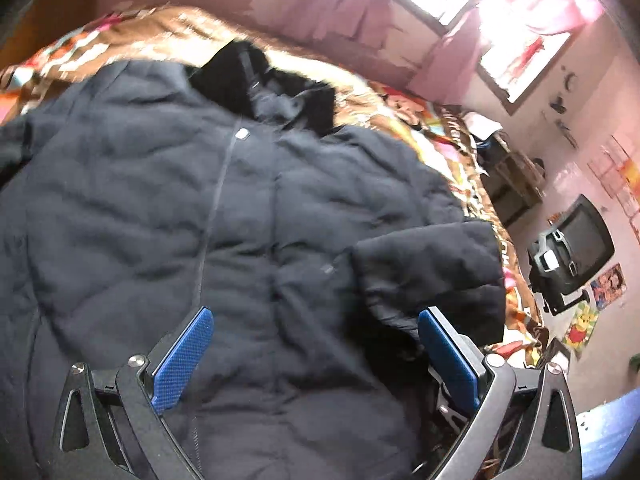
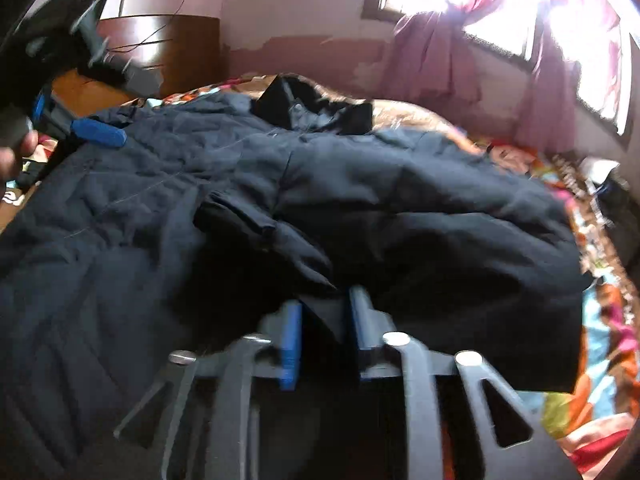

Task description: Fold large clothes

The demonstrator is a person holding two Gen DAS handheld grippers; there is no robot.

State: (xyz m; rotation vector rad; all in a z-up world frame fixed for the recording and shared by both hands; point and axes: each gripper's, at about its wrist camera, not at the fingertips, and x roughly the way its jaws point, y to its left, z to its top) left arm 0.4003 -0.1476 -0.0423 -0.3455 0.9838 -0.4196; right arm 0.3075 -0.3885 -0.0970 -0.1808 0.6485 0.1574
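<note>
1. The dark navy padded jacket (image 1: 168, 208) lies spread face-up on the bed (image 1: 132, 36), which is covered by a patterned blanket. Its black collar (image 1: 264, 84) points toward the far wall and its hem toward the camera, so the long axis runs away from both grippers.
2. The left gripper (image 1: 316, 352) hovers over the lower front of the jacket, jaws wide apart with nothing between them. Its blue pads (image 1: 184, 360) frame bare quilted cloth.
3. Just to the right of it, a sleeve (image 1: 428, 264) is folded inward, its cuff end lying across the jacket's front.
4. The right gripper (image 2: 320, 320) sits low by that same sleeve cuff (image 2: 240, 216). Its jaws are partly apart; dark cloth shows in the gap, but the blur hides whether the pads press on it.
5. In the right wrist view the left gripper (image 2: 86, 130) appears at the far left edge, over the jacket's other side.
6. Judgement: the opposite sleeve likely folds inward next, and the left gripper is nearer that side.
</note>
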